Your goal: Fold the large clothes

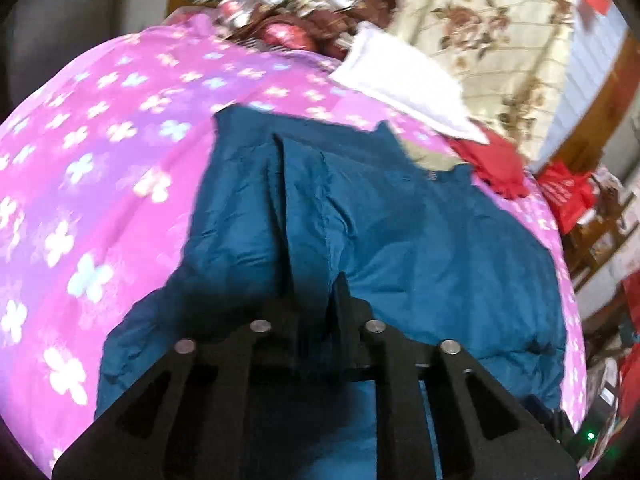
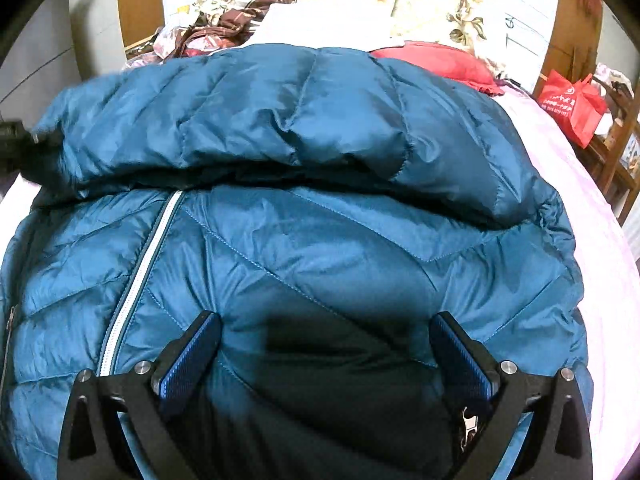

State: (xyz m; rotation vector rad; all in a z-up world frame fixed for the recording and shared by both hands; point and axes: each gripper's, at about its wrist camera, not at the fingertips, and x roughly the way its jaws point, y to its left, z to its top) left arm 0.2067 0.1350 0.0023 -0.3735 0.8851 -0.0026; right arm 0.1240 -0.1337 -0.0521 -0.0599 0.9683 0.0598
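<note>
Your left wrist camera sat close above the teal jacket, tilted and looking forward along its tongs across the bed's pink flowered sheet toward the floral bedding at the far end; the picture was blurred. Your right wrist camera hovered just over the same jacket, level, facing the same far end of the bed past its wide-set tongs. Both views shared the jacket, the white cloth, the red garment and the red bag at the right.
</note>
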